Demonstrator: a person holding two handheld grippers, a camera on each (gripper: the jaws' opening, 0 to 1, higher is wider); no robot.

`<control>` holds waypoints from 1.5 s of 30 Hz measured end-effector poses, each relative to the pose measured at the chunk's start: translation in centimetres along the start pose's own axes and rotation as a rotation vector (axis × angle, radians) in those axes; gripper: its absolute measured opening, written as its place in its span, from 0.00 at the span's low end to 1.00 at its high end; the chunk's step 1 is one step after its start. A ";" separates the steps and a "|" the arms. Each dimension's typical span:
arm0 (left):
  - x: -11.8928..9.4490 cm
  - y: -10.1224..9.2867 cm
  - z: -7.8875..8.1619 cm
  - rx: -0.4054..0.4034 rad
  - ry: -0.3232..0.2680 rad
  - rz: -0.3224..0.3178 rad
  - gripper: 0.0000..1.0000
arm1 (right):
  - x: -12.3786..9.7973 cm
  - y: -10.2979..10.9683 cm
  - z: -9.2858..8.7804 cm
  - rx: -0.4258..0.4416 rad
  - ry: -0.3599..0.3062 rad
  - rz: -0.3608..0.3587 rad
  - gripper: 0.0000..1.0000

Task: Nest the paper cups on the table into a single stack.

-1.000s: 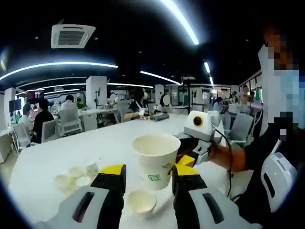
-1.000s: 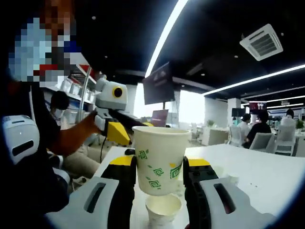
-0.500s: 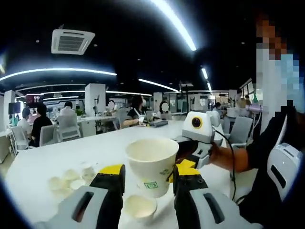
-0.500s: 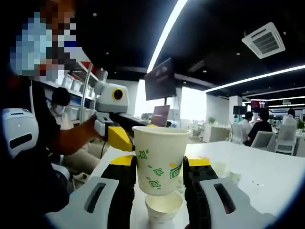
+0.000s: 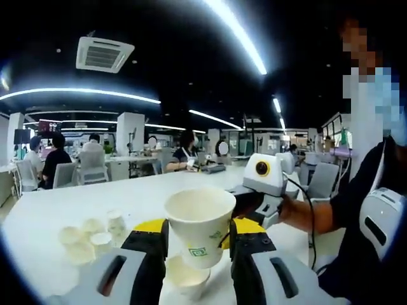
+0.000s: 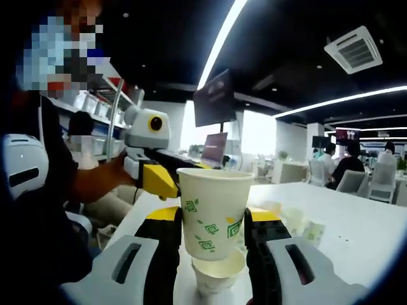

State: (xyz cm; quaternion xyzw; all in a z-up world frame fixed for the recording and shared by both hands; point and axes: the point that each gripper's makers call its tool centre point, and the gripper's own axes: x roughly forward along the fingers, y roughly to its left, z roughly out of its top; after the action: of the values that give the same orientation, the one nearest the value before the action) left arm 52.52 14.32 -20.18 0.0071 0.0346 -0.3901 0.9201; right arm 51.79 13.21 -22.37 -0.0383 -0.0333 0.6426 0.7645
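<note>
left view faces right tongs (image 5: 257, 190) | right view faces left | shared: cup (image 6: 213, 213)

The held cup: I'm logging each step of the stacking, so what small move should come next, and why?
Probably lower the cup straight down. The right gripper grips it upright, its base sits just above the mouth of the second cup on the table, and the two look roughly lined up, so a short descent should nest them.
</note>
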 end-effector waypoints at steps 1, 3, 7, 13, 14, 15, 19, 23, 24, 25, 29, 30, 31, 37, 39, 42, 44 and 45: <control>0.0 0.1 -0.2 -0.002 -0.001 0.002 0.41 | 0.1 0.0 -0.1 -0.002 0.002 0.000 0.41; 0.0 0.2 -0.4 -0.003 -0.001 0.006 0.40 | 0.2 0.0 -0.5 -0.006 0.010 0.000 0.41; 0.0 0.5 -1.0 -0.004 0.005 0.015 0.40 | 0.5 -0.2 -1.0 -0.003 0.021 0.000 0.41; 0.1 1.0 -2.2 0.001 0.019 0.023 0.40 | 0.7 -0.6 -2.1 -0.004 0.044 -0.004 0.41; 0.2 1.1 -2.4 0.000 0.021 0.025 0.40 | 0.7 -0.7 -2.3 -0.004 0.048 -0.004 0.41; 0.2 1.2 -2.6 -0.001 0.023 0.026 0.40 | 0.8 -0.7 -2.5 -0.005 0.052 -0.006 0.41; 0.3 1.3 -3.1 0.009 0.030 0.033 0.40 | 1.0 -1.0 -3.2 -0.009 0.066 -0.011 0.42; 0.3 1.5 -3.4 0.012 0.035 0.038 0.39 | 1.1 -1.2 -3.6 -0.013 0.077 -0.013 0.42; 0.4 1.6 -3.5 0.014 0.036 0.039 0.39 | 1.1 -1.3 -3.8 -0.016 0.083 -0.017 0.42; 0.4 1.6 -3.6 0.014 0.035 0.040 0.39 | 1.2 -1.4 -3.9 -0.015 0.086 -0.017 0.42; 0.5 1.5 -4.2 0.010 0.039 0.040 0.39 | 1.2 -1.5 -4.3 -0.016 0.099 -0.018 0.42; 0.6 1.4 -4.3 0.010 0.042 0.041 0.39 | 1.2 -1.5 -4.5 -0.016 0.103 -0.018 0.42; 0.6 1.4 -4.5 0.012 0.045 0.041 0.39 | 1.2 -1.6 -4.7 -0.017 0.109 -0.019 0.42; 0.8 1.4 -5.1 0.013 0.058 0.043 0.39 | 1.1 -1.7 -5.3 -0.022 0.129 -0.020 0.42; 0.8 1.3 -5.2 0.014 0.061 0.044 0.39 | 1.1 -1.8 -5.5 -0.025 0.133 -0.021 0.42; 0.8 1.3 -5.5 0.015 0.066 0.044 0.39 | 1.1 -1.8 -5.7 -0.021 0.139 -0.019 0.43; 0.8 1.3 -5.6 0.013 0.068 0.044 0.39 | 1.1 -1.8 -5.9 -0.023 0.144 -0.018 0.43; 0.8 1.2 -5.7 0.013 0.069 0.043 0.39 | 1.0 -1.7 -6.0 -0.021 0.147 -0.016 0.43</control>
State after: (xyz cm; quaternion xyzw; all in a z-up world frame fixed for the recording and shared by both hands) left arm 53.63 14.82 -25.89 0.0271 0.0635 -0.3698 0.9265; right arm 54.26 13.83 -28.13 -0.0934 0.0158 0.6317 0.7694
